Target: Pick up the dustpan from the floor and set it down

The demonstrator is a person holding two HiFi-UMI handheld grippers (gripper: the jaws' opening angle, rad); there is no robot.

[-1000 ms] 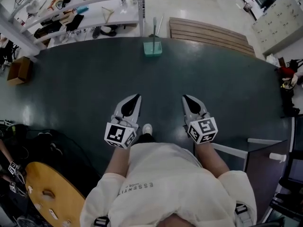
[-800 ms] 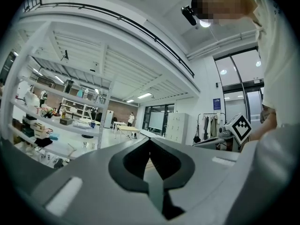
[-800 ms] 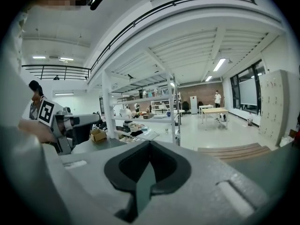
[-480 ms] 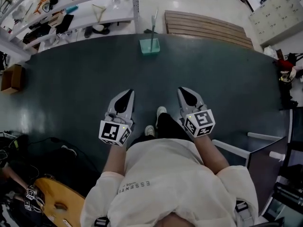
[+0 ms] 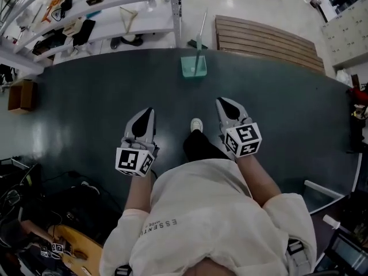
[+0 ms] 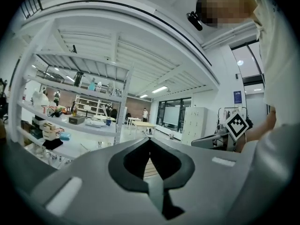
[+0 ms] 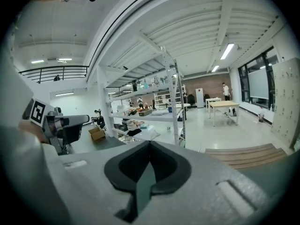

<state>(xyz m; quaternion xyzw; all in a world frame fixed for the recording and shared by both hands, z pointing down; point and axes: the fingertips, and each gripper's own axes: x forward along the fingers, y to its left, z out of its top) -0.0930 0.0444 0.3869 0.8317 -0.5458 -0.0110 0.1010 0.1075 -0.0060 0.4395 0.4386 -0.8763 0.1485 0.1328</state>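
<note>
Head view: the person has walked closer. The teal dustpan (image 5: 194,66) stands on the floor ahead, out of reach. Left gripper (image 5: 148,113) and right gripper (image 5: 223,103): jaws closed together, holding nothing. Pickup not yet begun.

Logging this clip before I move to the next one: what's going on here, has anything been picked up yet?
A person holds a gripper in each hand, out in front over the dark floor mat. The left gripper and the right gripper are both shut and empty. The teal dustpan stands on its own at the mat's far edge, near the shelving, well ahead of both grippers and untouched. One shoe shows ahead of the body, pointing that way. The pickup has not yet begun.
</note>
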